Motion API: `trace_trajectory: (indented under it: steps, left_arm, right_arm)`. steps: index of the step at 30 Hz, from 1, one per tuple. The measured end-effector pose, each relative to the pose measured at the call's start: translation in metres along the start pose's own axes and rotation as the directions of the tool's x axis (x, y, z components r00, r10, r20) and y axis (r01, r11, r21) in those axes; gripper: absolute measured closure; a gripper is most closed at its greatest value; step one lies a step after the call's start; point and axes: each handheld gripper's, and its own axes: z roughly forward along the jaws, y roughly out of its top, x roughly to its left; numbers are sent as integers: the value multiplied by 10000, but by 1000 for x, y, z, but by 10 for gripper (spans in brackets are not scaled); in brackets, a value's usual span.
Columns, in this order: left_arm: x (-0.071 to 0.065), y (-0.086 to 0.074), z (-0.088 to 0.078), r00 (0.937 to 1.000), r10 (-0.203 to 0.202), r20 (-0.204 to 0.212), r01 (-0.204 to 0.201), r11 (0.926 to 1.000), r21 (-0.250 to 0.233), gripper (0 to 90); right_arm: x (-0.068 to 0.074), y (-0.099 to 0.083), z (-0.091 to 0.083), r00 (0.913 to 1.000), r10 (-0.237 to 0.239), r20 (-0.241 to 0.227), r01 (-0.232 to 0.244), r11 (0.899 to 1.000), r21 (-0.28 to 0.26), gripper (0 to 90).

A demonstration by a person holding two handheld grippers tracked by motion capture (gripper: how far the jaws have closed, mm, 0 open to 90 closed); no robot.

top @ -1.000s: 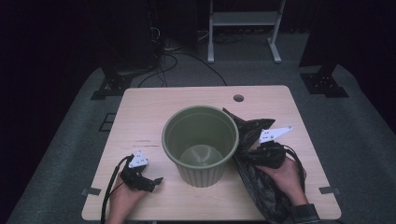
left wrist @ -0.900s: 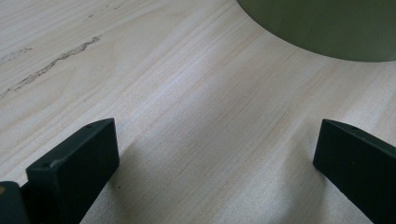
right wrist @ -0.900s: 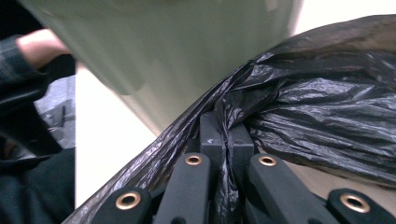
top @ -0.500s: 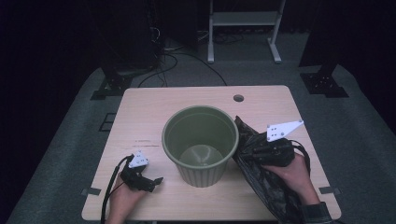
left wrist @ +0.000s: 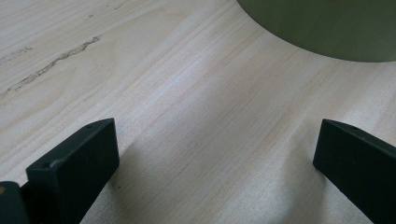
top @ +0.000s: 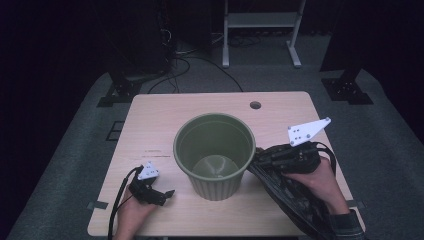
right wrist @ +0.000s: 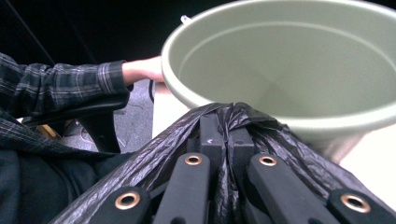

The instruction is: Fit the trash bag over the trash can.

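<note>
An empty green bucket [top: 214,152] stands upright in the middle of the wooden table [top: 165,112]. My right gripper [top: 261,156] is held just right of the bucket's rim, shut on a black plastic bag [top: 292,200] that hangs down from its jaws toward the table's front right corner. In the right gripper view the bag [right wrist: 154,154] is pinched between the closed fingers [right wrist: 212,137], with the bucket's rim [right wrist: 280,119] close in front. My left gripper [top: 169,194] rests on the table at the front left, open with nothing between its fingers [left wrist: 74,163].
A small round hole [top: 255,105] lies in the tabletop near the far edge. Beyond the table are cables [top: 185,55] and a white stand's feet [top: 260,30] on the grey floor. A plaid sleeve [right wrist: 60,84] shows in the right gripper view.
My right gripper has risen with the black bag in it, up to the level of the bucket's rim. The left gripper has stayed in place.
</note>
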Motion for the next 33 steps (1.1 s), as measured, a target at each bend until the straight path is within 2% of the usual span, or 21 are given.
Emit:
trace_trajectory:
  steps: [5, 11, 19, 26, 33]
  left_arm:
    - [0, 0, 0, 10000, -2, -5, 2, 10000, -19, 0]
    - [0, 0, 0, 10000, -4, -4, 4, 10000, -19, 0]
    - [0, 0, 0, 10000, -2, -3, 2, 10000, -19, 0]
    - [0, 0, 0, 10000, -2, -3, 2, 10000, -11, 0]
    - [0, 0, 0, 10000, 10, 30, -10, 10000, -18, 0]
  right_arm:
    - [3, 17, 2, 9997, -230, 59, 230, 9997, -70, 881]
    - [2, 37, 8, 9979, -259, 596, 276, 9992, -284, 881]
    - [-2, 64, 27, 9976, -682, -88, 681, 9976, -124, 880]
    - [-5, 89, 46, 9963, -855, -131, 855, 9963, -7, 880]
    - [-14, 108, 65, 9968, -793, -57, 791, 9966, -225, 879]
